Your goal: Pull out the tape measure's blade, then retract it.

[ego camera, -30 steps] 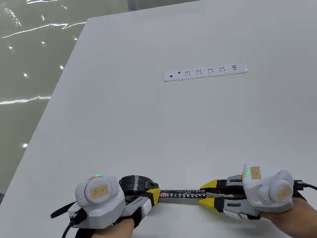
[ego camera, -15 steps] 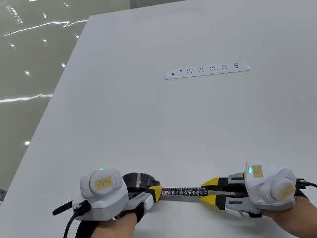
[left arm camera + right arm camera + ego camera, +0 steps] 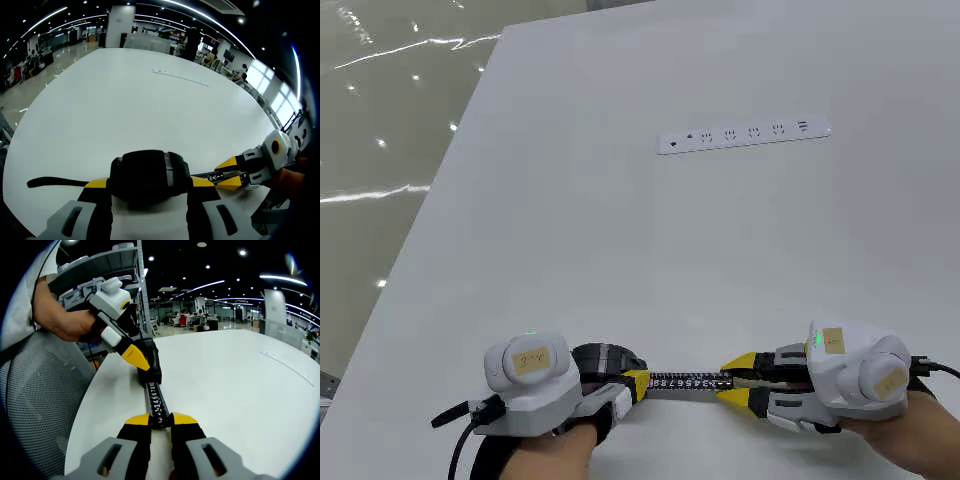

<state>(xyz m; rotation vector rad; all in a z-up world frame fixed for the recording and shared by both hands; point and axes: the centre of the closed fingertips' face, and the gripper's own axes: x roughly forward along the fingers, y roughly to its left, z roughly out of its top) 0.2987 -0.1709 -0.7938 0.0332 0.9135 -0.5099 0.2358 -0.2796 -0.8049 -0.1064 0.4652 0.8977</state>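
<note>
Just inside the near edge of the wide white table [image 3: 620,250], well apart from the long white power strip [image 3: 745,134], we see the left gripper [image 3: 626,390] clamped around the round black tape measure case [image 3: 605,362]. The right gripper [image 3: 733,381] pinches the tip of the black numbered blade [image 3: 685,382], which spans the gap between them.

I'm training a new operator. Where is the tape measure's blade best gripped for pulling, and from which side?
Grip the blade at its free end, coming along its length from the side away from the case. It is a thin flat strip running straight out of the case, so an in-line pinch, as the right gripper has there, should pull it without bending.
</note>
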